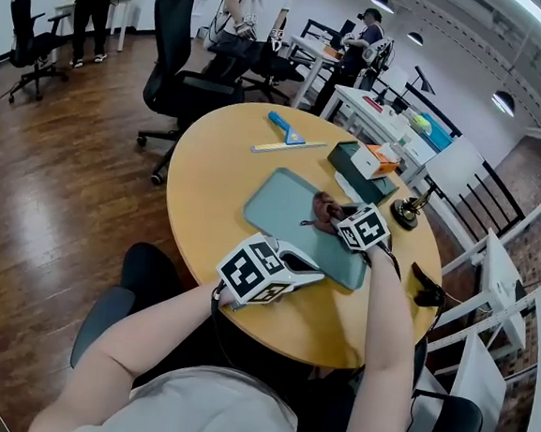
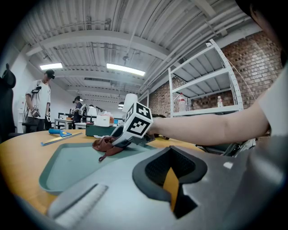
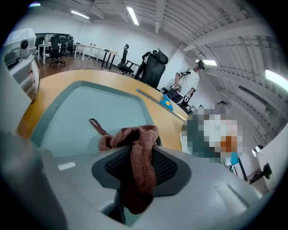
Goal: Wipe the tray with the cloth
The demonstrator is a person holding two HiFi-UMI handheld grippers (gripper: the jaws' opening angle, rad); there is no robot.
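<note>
A teal tray (image 1: 286, 202) lies in the middle of a round wooden table (image 1: 220, 149). My right gripper (image 1: 334, 216) is over the tray's far right part, shut on a brown cloth (image 1: 324, 207). In the right gripper view the cloth (image 3: 128, 134) hangs bunched between the jaws of that gripper (image 3: 137, 155), its loop trailing on the tray (image 3: 90, 108). My left gripper (image 1: 314, 274) sits at the tray's near rim. Its jaws look closed, with nothing between them in its own view (image 2: 170, 155). That view also shows the cloth (image 2: 104, 144) and the tray (image 2: 67, 164).
Beyond the tray lie a blue scraper (image 1: 286, 129), a long pale strip (image 1: 288, 147) and a dark green box (image 1: 361, 169) holding small packs. A small dark stand (image 1: 405, 213) is at the right edge. Office chairs (image 1: 175, 70) and people stand further back.
</note>
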